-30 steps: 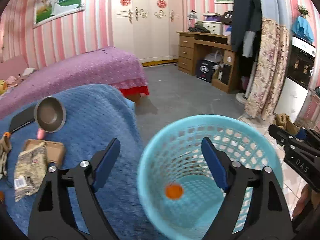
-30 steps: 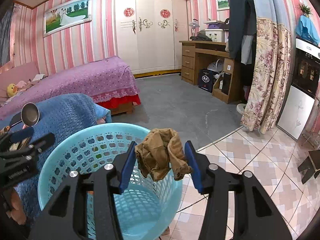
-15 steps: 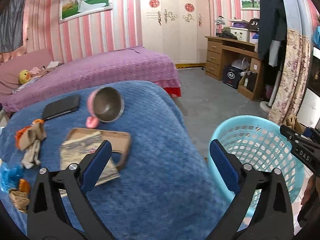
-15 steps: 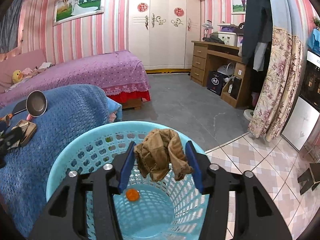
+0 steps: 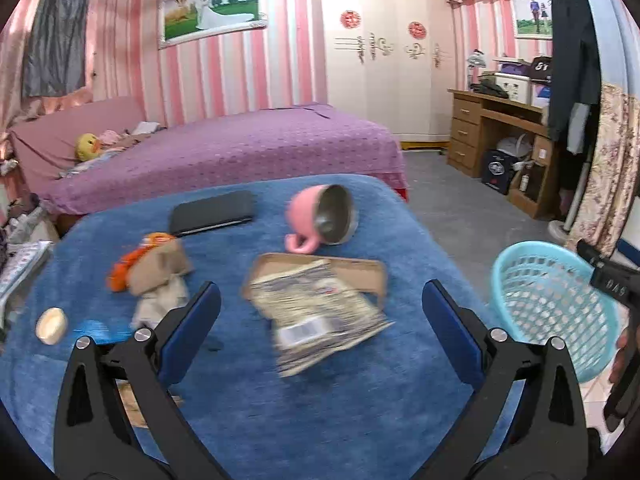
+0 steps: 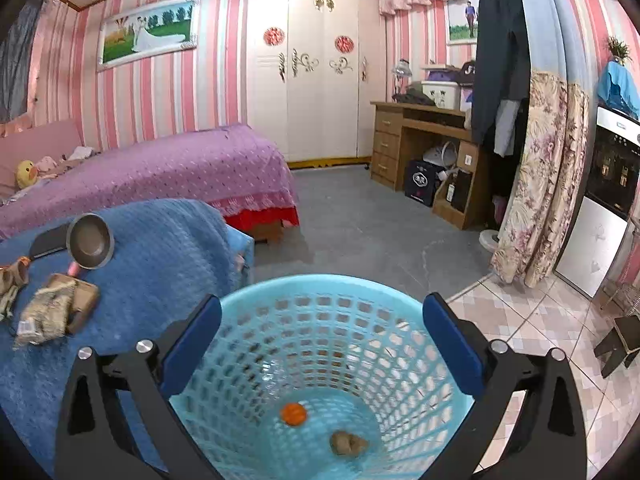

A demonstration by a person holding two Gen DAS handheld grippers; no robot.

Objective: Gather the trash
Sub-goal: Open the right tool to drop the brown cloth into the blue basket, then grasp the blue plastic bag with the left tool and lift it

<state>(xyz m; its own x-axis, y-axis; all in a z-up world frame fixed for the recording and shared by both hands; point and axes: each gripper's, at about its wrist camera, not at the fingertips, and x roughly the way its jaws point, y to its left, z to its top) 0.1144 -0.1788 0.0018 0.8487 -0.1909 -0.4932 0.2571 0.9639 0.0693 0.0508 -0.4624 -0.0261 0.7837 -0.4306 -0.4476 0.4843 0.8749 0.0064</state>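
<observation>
Turquoise lattice-walled plastic basket (image 6: 320, 344)

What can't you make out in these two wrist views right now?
- Left wrist view: the printed snack bag on the blue blanket is motion-blurred, so its label is unreadable.
- Left wrist view: flat brown scrap mostly hidden behind the left gripper.
- Left wrist view: the basket inside is not visible from this angle.
- Right wrist view: the brown lump in the basket is too small to identify; the right gripper frame hides the near rim.
</observation>
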